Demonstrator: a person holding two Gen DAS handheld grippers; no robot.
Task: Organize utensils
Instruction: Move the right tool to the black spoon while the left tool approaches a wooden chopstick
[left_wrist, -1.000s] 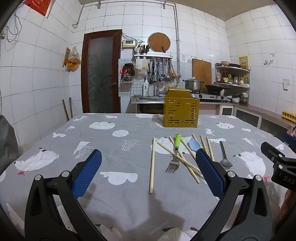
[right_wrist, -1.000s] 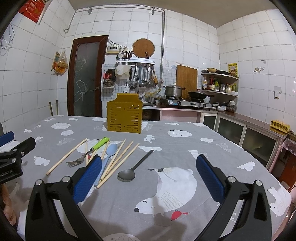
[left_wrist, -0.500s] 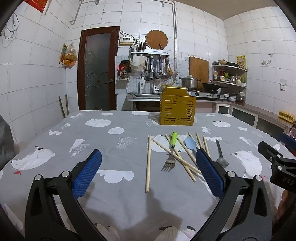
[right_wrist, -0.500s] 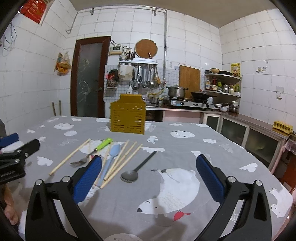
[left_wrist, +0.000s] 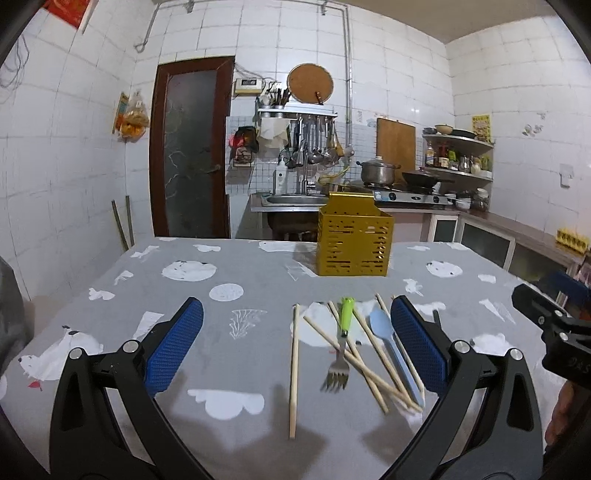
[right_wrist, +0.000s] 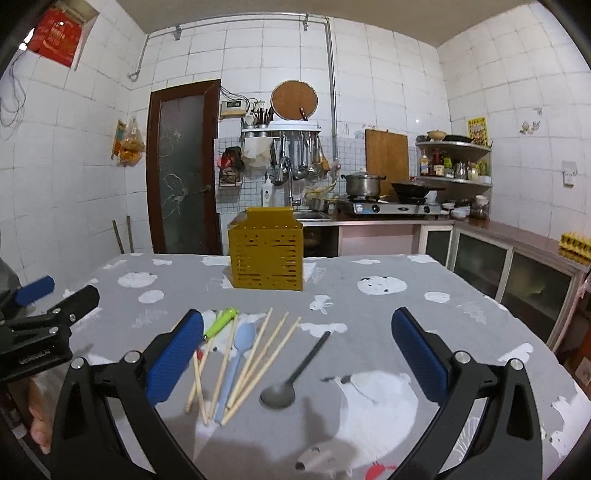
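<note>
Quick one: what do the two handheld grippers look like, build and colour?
Both match: the left gripper and right gripper have matte black angular arms with triangular cut-outs and silver pivot bolts. Their fingers carry blue, finely textured pads. Embossed lettering shows on the black body, not legible. No cables or sleeves are in view.

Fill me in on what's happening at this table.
A person holds two handheld grippers over the table, sorting utensils. The left gripper and right gripper are both open and hold nothing. Loose chopsticks, a green-handled fork, a light blue spoon and a dark spoon lie on the cloth. The yellow utensil holder stands farther back; nothing sticks out above its rim.
</note>
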